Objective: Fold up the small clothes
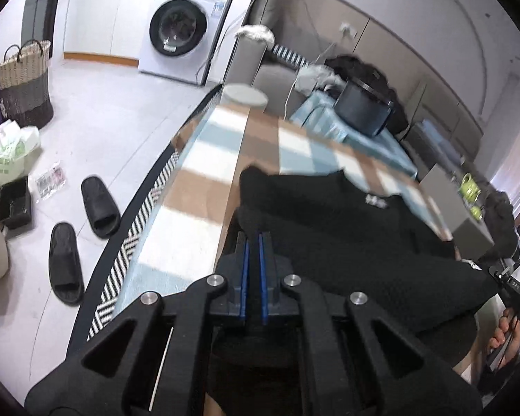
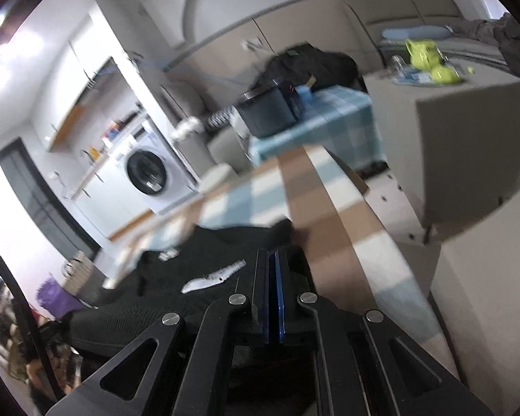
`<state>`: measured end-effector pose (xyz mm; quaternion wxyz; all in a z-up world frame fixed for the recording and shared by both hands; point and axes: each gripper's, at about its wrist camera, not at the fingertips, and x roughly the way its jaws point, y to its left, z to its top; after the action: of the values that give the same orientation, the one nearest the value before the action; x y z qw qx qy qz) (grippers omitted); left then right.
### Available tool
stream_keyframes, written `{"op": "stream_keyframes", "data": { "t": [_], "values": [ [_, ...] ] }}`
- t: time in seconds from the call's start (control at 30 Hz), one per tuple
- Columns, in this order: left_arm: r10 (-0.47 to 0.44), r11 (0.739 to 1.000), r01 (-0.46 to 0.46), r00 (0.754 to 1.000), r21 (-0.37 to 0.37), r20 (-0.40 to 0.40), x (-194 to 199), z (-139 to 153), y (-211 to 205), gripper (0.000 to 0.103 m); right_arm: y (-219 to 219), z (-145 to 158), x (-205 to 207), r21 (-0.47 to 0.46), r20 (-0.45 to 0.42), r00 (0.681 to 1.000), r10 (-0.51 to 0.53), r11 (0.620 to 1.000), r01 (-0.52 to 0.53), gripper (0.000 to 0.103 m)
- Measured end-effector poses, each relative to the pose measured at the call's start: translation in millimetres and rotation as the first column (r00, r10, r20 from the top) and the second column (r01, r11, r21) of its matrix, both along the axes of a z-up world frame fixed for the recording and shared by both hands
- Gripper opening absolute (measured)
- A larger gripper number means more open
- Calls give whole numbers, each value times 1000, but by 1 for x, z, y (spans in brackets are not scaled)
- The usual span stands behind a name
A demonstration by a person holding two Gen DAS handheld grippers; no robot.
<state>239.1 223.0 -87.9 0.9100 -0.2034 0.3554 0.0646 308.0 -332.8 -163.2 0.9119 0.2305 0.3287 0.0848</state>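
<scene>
Left gripper point(image 1: 254, 239): jaws clenched on the near edge of the black garment point(image 1: 346, 242), cloth pinched between the blue pads point(image 1: 245, 277). Right gripper point(image 2: 272, 256): jaws likewise clenched on an edge of the same garment point(image 2: 176, 284), pads pressed together with dark cloth bunched at their tips. The garment spreads between the two grippers over the checked cloth point(image 1: 197, 187) covering the bench, one edge raised where the jaws hold it. A white label point(image 2: 213, 279) lies on the garment in the right wrist view, just left of the right gripper; a small white mark point(image 1: 376, 202) shows near its far edge in the left wrist view. Both views are blurred toward the far end of the bench. Beyond it: a dark round pot point(image 1: 364, 111) on a blue checked surface. A washing machine point(image 1: 180, 34) stands against the far wall. On the floor left of the bench: two black slippers point(image 1: 83, 235), a woven basket point(image 1: 26, 83). A hand point(image 1: 506, 332) shows at the right edge of the left wrist view.
</scene>
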Motion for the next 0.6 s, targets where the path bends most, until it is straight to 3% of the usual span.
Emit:
{"op": "stream_keyframes", "data": {
  "t": [0.13, 0.2, 0.27, 0.3, 0.37, 0.6],
  "values": [
    [18, 999, -20, 999, -36, -49, -4, -21, 4, 4, -7, -25, 7, 13, -126, 992, 0, 1000, 2, 7],
    [27, 999, -29, 998, -34, -50, -13, -22, 5, 11, -12, -31, 3, 51, -160, 987, 13, 999, -5, 13],
    [44, 999, -46, 998, -28, -51, -27, -20, 7, 31, -18, -30, -10, 84, -156, 988, 20, 996, -7, 41],
    [54, 998, -55, 997, -29, -47, -33, -18, 7, 36, -21, -30, -19, 114, -147, 989, 22, 994, -5, 46],
    [70, 997, -71, 997, -39, -35, -48, -16, 6, 50, -24, -29, -34, 174, -136, 990, 43, 985, -18, 47],
    [62, 994, -64, 998, -88, -24, -83, -10, -11, 52, -4, -39, -71, 338, -139, 982, 127, 938, -73, 47]
  ]
}}
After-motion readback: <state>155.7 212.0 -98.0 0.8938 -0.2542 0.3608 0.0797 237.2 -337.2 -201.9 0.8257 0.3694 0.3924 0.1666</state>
